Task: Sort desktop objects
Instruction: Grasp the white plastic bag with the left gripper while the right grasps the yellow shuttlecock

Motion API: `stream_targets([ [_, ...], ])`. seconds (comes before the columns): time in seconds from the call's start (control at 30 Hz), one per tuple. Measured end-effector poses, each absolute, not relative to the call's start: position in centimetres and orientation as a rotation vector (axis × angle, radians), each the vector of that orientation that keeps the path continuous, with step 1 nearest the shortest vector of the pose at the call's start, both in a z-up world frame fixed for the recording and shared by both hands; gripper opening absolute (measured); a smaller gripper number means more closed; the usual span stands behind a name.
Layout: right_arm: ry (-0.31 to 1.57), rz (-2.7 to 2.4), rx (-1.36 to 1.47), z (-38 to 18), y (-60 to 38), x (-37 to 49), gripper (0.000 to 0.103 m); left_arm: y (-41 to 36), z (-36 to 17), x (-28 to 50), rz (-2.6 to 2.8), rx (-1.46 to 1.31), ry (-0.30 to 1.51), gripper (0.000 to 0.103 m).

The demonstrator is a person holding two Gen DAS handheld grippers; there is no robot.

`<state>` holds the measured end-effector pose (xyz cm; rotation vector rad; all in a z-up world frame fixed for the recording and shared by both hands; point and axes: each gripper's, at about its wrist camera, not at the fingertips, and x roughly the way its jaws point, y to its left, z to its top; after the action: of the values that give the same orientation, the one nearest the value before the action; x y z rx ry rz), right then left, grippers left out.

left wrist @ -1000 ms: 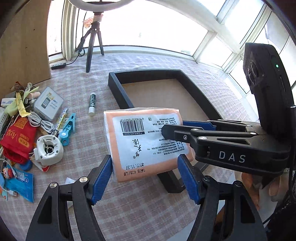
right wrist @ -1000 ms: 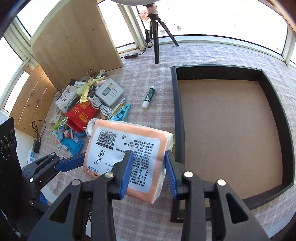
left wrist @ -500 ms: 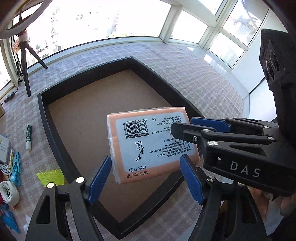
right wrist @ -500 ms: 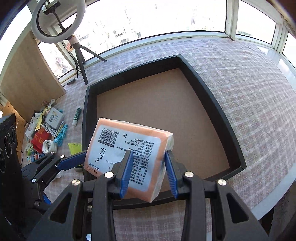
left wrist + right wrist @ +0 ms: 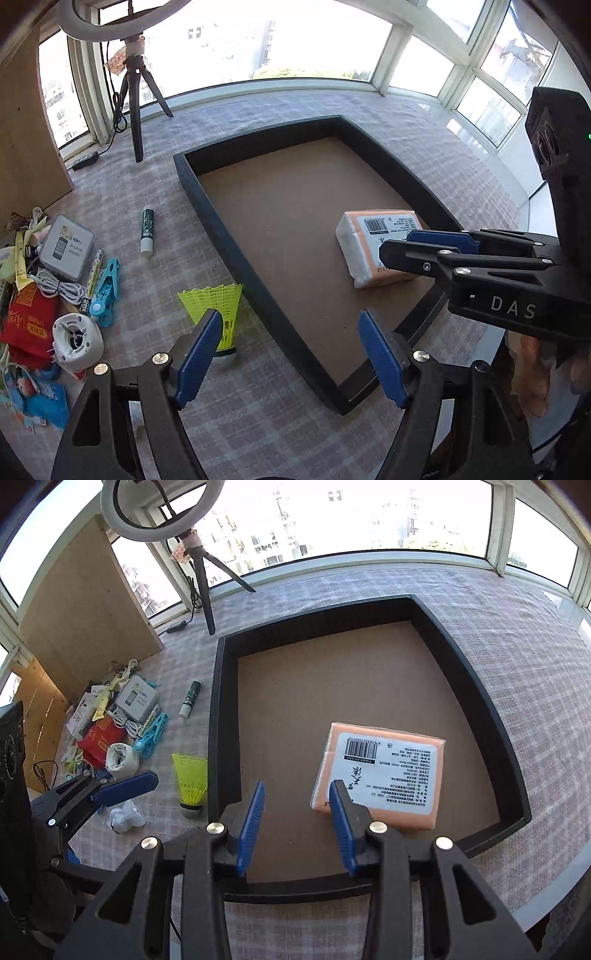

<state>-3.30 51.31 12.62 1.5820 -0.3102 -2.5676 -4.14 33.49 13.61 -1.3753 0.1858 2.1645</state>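
One item only, the orange tissue pack (image 5: 380, 771), lay flat inside the black tray (image 5: 216, 716), near its front right corner; the rest of the sorting looked undone. Outside the tray on the checked counter (image 5: 258, 424) stood the yellow shuttlecock (image 5: 218, 310), just beside the tray's left wall, with the glue stick (image 5: 147, 230) further back and a heap of clutter (image 5: 55, 280) well to the left.

The left gripper (image 5: 291, 354) stood wide open and empty above the tray's near corner. The right gripper (image 5: 297, 819) was partly open, nothing between its pads, the pack lying beneath and just beyond its right finger.

The right wrist view alone showed the pack's whole label and a crumpled white scrap (image 5: 125, 818) near the shuttlecock. The left view alone showed the heap closely: a white round reel (image 5: 77, 339), blue clips (image 5: 105, 295), a red pouch (image 5: 27, 325).
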Motion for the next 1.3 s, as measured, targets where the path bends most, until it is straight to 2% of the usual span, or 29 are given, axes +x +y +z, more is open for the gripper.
stream_targets([
  [0.43, -0.209, -2.334, 1.656, 8.3, 39.6, -4.9, 0.036, 18.6, 10.3, -2.2, 2.239, -1.518, 0.263, 0.073],
  [0.8, -0.113, -2.371, 1.805, 4.5, 36.4, -6.6, 0.036, 18.9, 7.2, -2.1, 2.134, -1.541, 0.44, 0.067],
  [0.83, -0.116, -2.374, 1.815, 4.2, 36.3, -6.8, 0.036, 19.1, 6.8, -2.3, 2.126, -1.547, 0.463, 0.063],
  [0.9, -0.113, -2.382, 1.832, 3.7, 36.2, -7.1, 0.036, 19.3, 5.9, -2.7, 2.11, -1.567, 0.491, 0.047],
  [0.97, -0.134, -2.378, 1.852, 3.1, 36.2, -7.5, 0.036, 19.3, 5.2, -3.1, 2.104, -1.595, 0.489, 0.04],
  [1.13, -0.107, -2.405, 1.849, 2.8, 35.9, -8.1, 0.035, 18.3, 5.0, -4.0, 2.112, -1.62, 0.37, 0.038],
  [1.3, -0.118, -2.396, 1.822, 3.2, 35.9, -8.4, 0.027, 17.7, 5.3, -4.3, 2.123, -1.616, 0.324, 0.034],
])
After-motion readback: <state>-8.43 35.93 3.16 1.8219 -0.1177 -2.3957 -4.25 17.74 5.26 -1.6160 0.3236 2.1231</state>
